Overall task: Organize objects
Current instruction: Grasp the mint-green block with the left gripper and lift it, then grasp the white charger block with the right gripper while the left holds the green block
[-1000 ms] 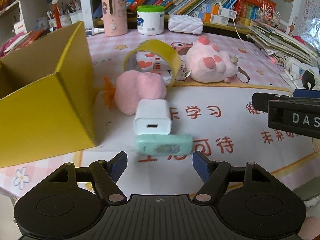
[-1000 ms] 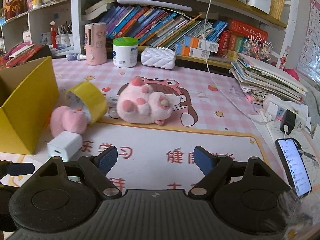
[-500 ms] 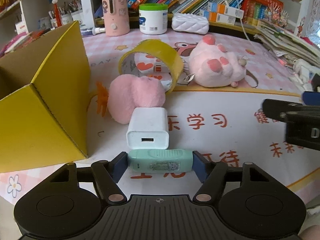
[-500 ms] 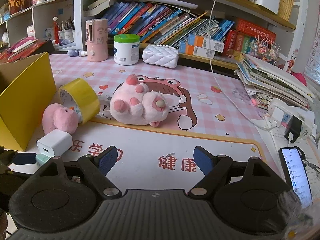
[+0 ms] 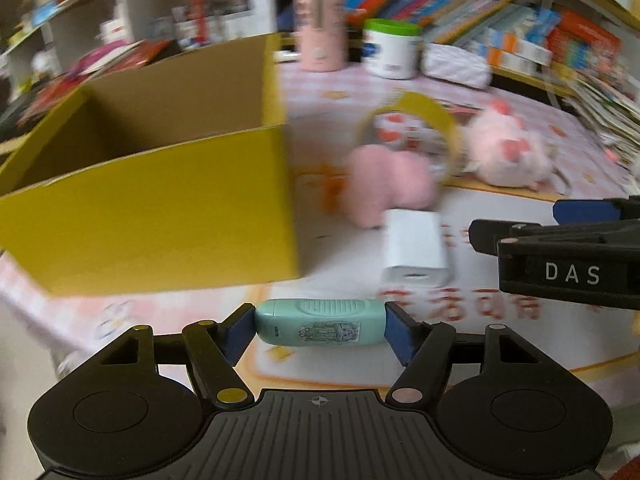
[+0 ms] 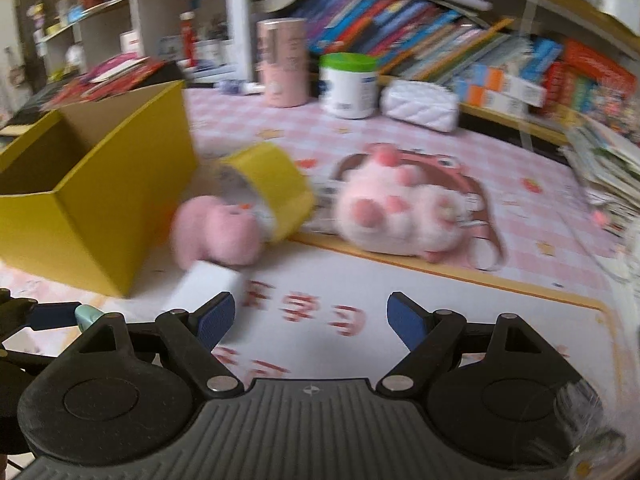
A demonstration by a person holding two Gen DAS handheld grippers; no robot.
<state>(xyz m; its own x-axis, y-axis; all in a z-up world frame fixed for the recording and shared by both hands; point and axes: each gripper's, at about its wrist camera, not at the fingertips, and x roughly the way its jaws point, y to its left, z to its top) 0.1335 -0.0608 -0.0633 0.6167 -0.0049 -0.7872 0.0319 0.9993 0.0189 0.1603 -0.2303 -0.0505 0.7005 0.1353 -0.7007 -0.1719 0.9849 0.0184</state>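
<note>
My left gripper (image 5: 320,328) is shut on a mint-green oblong case (image 5: 320,325), gripped end to end and held just above the table. An open yellow box (image 5: 160,208) stands close ahead on the left. A white charger (image 5: 414,248) lies ahead on the right, with a small pink plush (image 5: 384,184), a yellow tape roll (image 5: 424,108) and a big pink plush (image 5: 508,156) behind it. My right gripper (image 6: 310,320) is open and holds nothing. The white charger (image 6: 204,288) lies just past its left finger. The view is blurred.
A pink bottle (image 6: 282,68), a white jar with a green lid (image 6: 348,86) and a white quilted pouch (image 6: 420,106) stand along the back. Behind them are shelves of books. Stacked papers (image 6: 604,164) fill the right side. My right gripper (image 5: 560,248) shows at the left view's right edge.
My left gripper closed on the mint-green case, lifted it and swung left toward the yellow box. My right gripper moved left, nearer the white charger, still open.
</note>
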